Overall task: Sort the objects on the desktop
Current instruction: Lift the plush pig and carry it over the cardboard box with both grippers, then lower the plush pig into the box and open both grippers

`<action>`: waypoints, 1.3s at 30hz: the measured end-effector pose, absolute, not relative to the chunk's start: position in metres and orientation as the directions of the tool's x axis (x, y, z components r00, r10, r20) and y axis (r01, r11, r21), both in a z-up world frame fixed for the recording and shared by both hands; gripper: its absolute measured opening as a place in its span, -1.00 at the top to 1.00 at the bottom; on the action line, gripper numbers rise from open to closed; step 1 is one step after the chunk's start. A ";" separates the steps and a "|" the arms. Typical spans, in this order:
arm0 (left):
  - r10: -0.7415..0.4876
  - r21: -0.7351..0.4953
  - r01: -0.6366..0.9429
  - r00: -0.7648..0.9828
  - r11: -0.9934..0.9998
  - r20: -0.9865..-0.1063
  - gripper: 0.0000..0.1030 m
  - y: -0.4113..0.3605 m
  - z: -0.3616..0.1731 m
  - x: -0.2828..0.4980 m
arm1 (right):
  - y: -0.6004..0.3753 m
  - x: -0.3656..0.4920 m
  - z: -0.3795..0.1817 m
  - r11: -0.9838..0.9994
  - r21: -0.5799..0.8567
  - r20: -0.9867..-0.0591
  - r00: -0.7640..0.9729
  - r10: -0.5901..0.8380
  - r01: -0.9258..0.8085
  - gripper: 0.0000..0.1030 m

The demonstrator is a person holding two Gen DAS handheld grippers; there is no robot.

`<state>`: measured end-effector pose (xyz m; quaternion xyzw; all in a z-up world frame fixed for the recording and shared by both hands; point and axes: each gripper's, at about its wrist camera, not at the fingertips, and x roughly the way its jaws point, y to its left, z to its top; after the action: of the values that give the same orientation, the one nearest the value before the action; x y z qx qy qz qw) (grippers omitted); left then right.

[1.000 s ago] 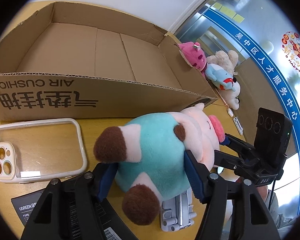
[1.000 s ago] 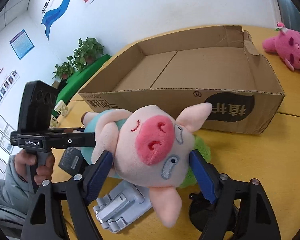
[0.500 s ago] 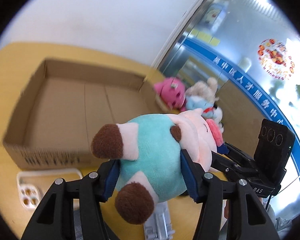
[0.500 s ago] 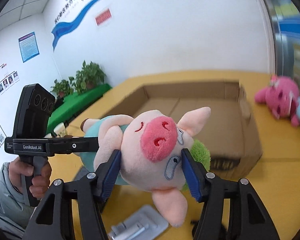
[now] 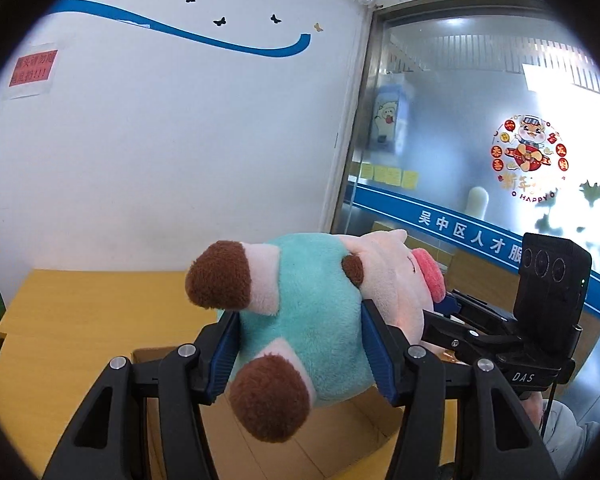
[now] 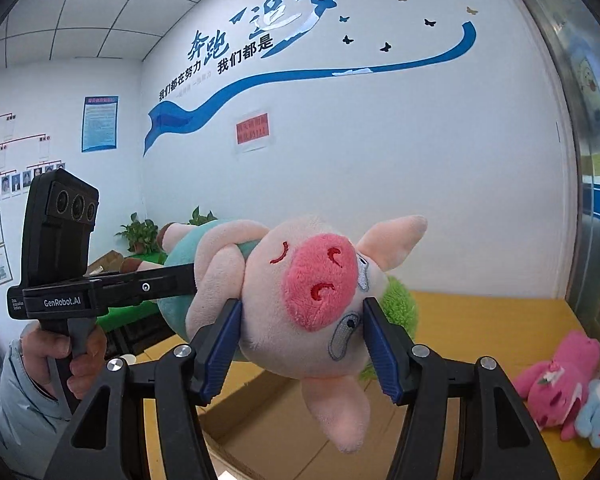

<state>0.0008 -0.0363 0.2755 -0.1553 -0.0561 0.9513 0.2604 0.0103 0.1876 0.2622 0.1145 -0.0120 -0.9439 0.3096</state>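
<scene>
Pink plush pig in teal shirt (image 6: 300,296) | aloft above cardboard box (image 6: 260,428) at 6 o'clock | left gripper (image 5: 300,344) clamps body, right gripper (image 6: 302,344) clamps head | lower both together, level, release simultaneously.

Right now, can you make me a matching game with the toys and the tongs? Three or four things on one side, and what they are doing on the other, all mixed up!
Things:
1. left tongs
2. right tongs
3. pink plush toy
4. cardboard box

What they are doing:
A. lying on the yellow table
B. squeezing the pig's head
C. sitting open under the lifted pig
D. squeezing the pig's teal body

Pairs: 1-D, 2-B, 3-A, 4-C

The pig plush hangs in the air, held at both ends.
</scene>
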 end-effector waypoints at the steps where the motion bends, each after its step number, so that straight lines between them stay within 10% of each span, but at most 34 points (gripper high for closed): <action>1: 0.505 -0.186 -0.470 -0.820 -0.863 -0.269 -0.09 -0.040 0.277 -0.010 | 0.183 -0.001 0.266 -0.804 0.095 -0.209 -0.778 -0.592 0.586 -0.14; 12: 0.450 -0.227 -0.388 -0.783 -0.893 -0.429 -0.09 -0.064 0.227 -0.154 | 0.146 -0.170 0.220 -0.778 0.245 -0.309 -0.714 -0.628 0.578 -0.15; 26: 0.475 -0.437 -0.203 -0.523 -0.876 -0.708 -0.09 -0.094 0.047 -0.277 | 0.117 -0.320 0.034 -0.803 0.428 -0.612 -0.521 -0.595 0.415 -0.16; 39: 0.320 -0.330 -0.079 -0.530 -0.941 -0.785 -0.19 -0.119 0.044 -0.276 | 0.087 -0.331 -0.005 -0.769 0.446 -0.663 -0.408 -0.628 0.458 -0.55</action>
<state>-0.2761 -0.1185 0.0440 -0.4710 -0.1282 0.8651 0.1153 -0.3306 0.0874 -0.0054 0.4361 -0.0975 -0.8332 0.3256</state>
